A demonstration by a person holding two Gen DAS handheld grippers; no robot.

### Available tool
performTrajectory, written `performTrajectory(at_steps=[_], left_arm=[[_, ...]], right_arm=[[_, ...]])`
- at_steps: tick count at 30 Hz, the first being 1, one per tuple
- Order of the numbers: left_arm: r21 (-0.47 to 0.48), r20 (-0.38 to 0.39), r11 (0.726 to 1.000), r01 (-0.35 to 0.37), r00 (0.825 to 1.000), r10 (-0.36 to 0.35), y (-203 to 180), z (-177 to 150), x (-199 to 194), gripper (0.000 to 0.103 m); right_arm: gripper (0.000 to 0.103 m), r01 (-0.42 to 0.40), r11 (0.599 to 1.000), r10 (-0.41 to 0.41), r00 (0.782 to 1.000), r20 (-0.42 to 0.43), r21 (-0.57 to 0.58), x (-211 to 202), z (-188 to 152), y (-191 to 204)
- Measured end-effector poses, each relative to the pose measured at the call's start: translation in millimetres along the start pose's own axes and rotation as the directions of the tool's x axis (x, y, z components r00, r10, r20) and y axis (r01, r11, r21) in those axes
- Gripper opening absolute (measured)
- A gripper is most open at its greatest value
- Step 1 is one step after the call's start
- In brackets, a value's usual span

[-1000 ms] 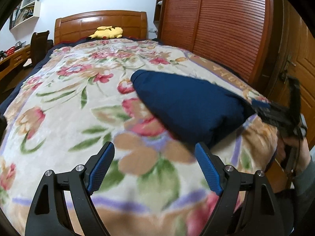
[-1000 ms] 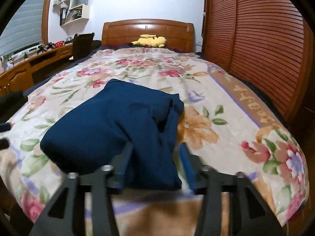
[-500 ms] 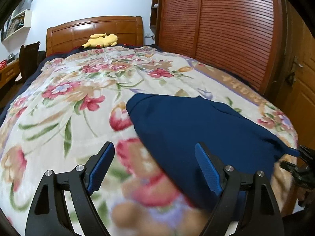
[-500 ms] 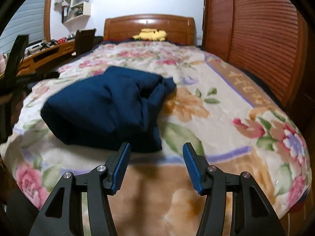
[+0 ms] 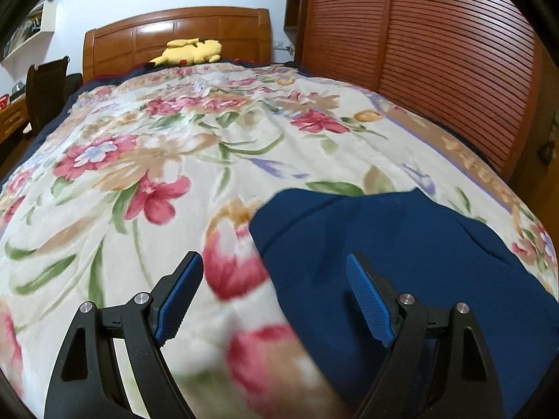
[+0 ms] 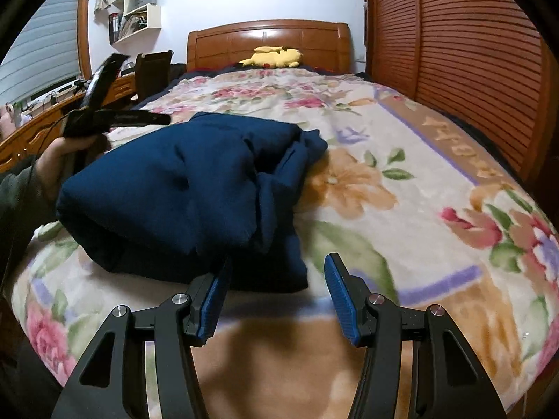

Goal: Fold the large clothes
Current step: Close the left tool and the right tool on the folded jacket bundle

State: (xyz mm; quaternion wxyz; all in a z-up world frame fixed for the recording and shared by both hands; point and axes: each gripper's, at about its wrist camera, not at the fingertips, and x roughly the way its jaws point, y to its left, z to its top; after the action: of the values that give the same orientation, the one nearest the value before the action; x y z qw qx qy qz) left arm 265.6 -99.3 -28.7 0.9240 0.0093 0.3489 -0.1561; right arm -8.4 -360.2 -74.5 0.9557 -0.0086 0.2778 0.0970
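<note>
A dark blue garment [image 6: 195,192] lies folded in a thick bundle near the foot of the bed, on the floral blanket [image 6: 401,181]. In the left wrist view the garment [image 5: 401,255] fills the lower right. My left gripper [image 5: 274,279] is open and empty, its jaws straddling the garment's left edge just above the blanket [image 5: 139,160]. It also shows from the side in the right wrist view [image 6: 104,111], held in a hand beyond the bundle. My right gripper [image 6: 276,281] is open and empty, just in front of the garment's near right corner.
A wooden headboard [image 6: 269,40] with a yellow plush toy [image 6: 274,56] stands at the far end. A slatted wooden wardrobe [image 6: 471,52] runs along the right side. A desk and a chair [image 6: 152,70] stand at the left.
My right gripper let go of the garment, opened and pulled back a little. My left gripper moved in over the garment's left edge, staying open.
</note>
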Motion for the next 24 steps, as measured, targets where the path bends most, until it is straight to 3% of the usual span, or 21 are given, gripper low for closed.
performTrajectory(at_steps=[10,21,22,24], left_arm=[[0.063,-0.052,0.997,-0.050,0.997,0.053,1,5,48,0.084],[0.046,-0.096,0.999,-0.023,0.995,0.027,1,-1,65,0.084],[0.048,-0.095,0.999,-0.017,0.995,0.021,1,-1,65,0.082],[0.055,-0.095,0.998,0.012,0.995,-0.007,-2,-1,64,0.067]], right_arm=[[0.057,-0.007,0.999,0.008,1.000,-0.020,0.039,18,7,5],[0.057,0.014,0.998,-0.012,0.999,-0.035,0.054,31,11,17],[0.057,0.014,0.998,-0.012,0.999,-0.036,0.055,31,11,18],[0.057,0.013,0.998,-0.011,0.999,-0.036,0.057,31,11,18]])
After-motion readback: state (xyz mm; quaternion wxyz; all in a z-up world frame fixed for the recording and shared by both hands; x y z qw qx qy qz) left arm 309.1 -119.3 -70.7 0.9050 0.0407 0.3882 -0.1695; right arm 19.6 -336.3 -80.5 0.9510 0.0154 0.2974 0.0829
